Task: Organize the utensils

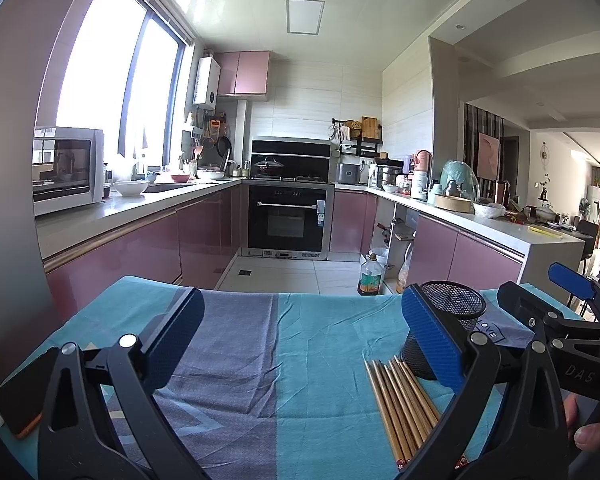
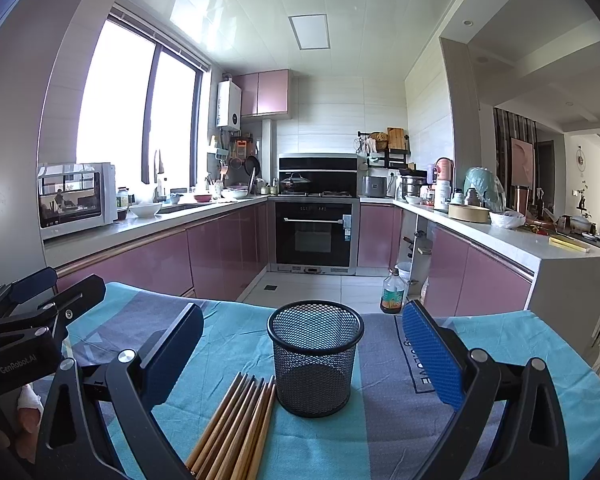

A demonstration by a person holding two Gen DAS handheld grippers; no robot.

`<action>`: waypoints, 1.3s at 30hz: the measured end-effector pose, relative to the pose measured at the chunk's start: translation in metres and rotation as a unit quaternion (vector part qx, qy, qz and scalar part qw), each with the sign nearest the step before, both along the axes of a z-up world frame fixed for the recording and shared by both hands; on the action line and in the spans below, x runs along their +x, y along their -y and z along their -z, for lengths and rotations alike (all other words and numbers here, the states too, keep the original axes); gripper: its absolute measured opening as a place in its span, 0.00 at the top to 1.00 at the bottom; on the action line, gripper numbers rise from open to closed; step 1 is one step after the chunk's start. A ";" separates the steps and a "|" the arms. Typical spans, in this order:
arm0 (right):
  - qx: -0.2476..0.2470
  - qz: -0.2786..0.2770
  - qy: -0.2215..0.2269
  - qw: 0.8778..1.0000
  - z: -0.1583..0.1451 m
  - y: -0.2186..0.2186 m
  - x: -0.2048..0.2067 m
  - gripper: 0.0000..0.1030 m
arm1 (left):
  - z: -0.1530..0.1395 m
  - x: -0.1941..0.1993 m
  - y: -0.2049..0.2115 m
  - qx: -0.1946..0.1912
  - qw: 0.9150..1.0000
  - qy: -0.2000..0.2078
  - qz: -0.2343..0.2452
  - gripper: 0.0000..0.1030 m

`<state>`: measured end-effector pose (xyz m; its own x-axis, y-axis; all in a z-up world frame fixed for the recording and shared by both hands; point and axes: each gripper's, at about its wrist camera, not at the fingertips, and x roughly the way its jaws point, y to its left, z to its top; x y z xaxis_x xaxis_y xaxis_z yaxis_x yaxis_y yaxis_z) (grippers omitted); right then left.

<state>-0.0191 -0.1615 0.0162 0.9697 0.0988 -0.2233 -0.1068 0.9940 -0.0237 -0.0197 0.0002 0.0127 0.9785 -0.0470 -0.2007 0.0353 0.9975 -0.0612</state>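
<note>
A bundle of several wooden chopsticks (image 2: 236, 428) lies on the blue and grey cloth (image 2: 400, 420), tips against the base of an upright, empty black mesh cup (image 2: 315, 356). My right gripper (image 2: 304, 356) is open and empty, its jaws wide on either side of the cup and chopsticks, above the cloth. In the left wrist view the chopsticks (image 1: 400, 404) and the cup (image 1: 456, 320) sit at the right, partly behind the right finger. My left gripper (image 1: 304, 344) is open and empty over the cloth, left of them. Each gripper shows at the edge of the other's view.
A phone (image 1: 20, 392) lies on the cloth's left edge. Beyond the table's far edge is the kitchen floor with an oil bottle (image 2: 392, 292), pink cabinets, an oven (image 2: 314, 236) and cluttered counters on both sides.
</note>
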 end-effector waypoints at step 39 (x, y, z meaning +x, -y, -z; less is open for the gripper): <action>0.014 -0.108 -0.308 0.945 0.076 -0.007 0.051 0.68 | 0.042 0.051 0.010 0.025 0.978 -0.174 0.110 0.15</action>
<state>0.0323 -0.1545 -0.0595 0.6140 0.2937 -0.7326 -0.2915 0.9469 0.1354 0.0310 -0.0094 -0.0298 0.8179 -0.2310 -0.5270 0.2361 0.9699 -0.0587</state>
